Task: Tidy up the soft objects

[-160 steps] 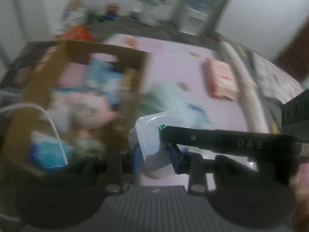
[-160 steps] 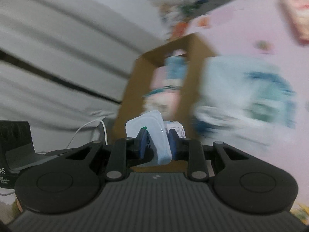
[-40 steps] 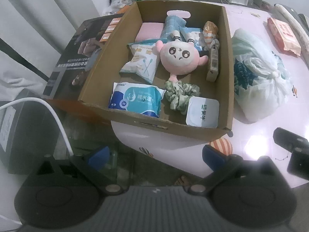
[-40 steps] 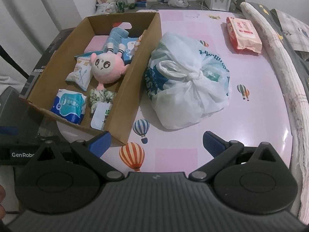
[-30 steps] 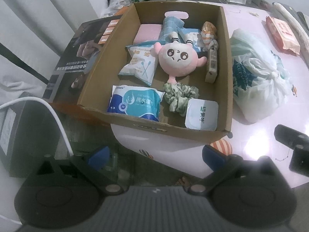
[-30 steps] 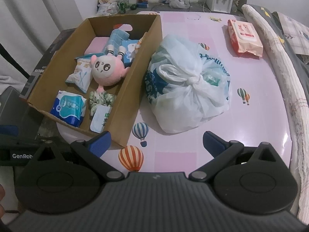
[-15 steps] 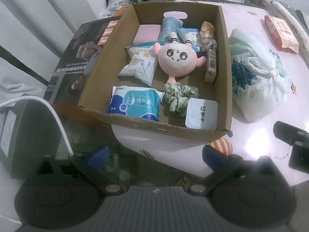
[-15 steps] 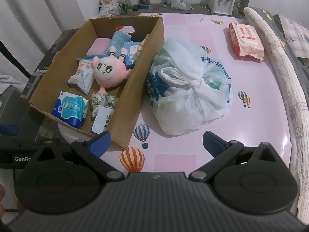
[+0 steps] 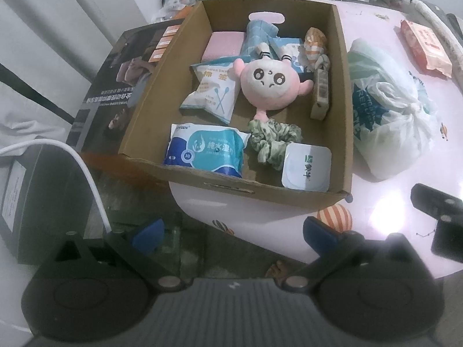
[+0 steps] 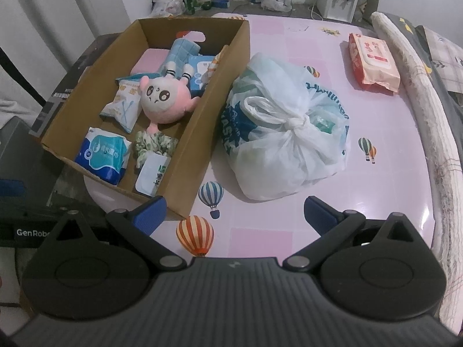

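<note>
A cardboard box (image 9: 345, 92) (image 10: 202, 133) stands on the left of the pink table. Inside lie a pink plush doll (image 9: 270, 86) (image 10: 165, 98), a green scrunchie (image 9: 273, 138) (image 10: 154, 143), a blue wipes pack (image 9: 207, 150) (image 10: 104, 153), a cotton-swab bag (image 9: 212, 92) and a white tissue pack (image 9: 306, 167) (image 10: 152, 175). To the right of the box sits a tied white plastic bag (image 9: 387, 115) (image 10: 285, 133). Farther back lies an orange wipes pack (image 9: 425, 46) (image 10: 373, 60). My left gripper (image 9: 234, 234) hangs open and empty before the box's near wall. My right gripper (image 10: 234, 212) is open and empty above the table's front.
The pink table (image 10: 289, 237) carries balloon prints. A rolled quilted edge (image 10: 425, 110) runs along its right side. A dark printed board (image 9: 115, 78) and a black device with a white cable (image 9: 92, 185) lie left of the box. Clutter and a water dispenser (image 10: 338, 0) stand on the floor behind.
The white tissue pack that both grippers held earlier now lies in the box's near right corner. Both grippers are open and drawn back; over the last second the views barely shift.
</note>
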Action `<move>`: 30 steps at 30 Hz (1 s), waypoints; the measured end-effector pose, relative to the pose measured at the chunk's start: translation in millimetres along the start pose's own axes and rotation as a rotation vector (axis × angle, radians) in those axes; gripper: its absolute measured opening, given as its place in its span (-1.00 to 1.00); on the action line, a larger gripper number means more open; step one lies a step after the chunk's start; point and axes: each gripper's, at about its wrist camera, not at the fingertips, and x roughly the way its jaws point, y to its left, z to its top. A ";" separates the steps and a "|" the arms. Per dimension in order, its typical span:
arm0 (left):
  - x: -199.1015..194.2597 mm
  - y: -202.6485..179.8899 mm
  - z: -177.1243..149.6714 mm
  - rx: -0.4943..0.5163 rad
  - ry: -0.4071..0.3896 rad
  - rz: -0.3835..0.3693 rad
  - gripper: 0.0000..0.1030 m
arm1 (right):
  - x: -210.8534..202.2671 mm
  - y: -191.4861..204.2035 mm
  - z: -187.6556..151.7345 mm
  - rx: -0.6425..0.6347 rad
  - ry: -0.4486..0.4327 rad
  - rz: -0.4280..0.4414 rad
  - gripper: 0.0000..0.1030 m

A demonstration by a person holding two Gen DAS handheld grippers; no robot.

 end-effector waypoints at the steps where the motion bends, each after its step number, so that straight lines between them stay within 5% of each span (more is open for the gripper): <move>1: 0.2 -0.6 0.0 0.001 0.001 0.001 1.00 | 0.8 0.0 0.2 -0.001 0.003 -0.001 0.97; 30: 1.9 1.4 4.4 0.010 0.005 -0.002 1.00 | 7.2 0.8 3.7 -0.023 0.009 0.004 0.97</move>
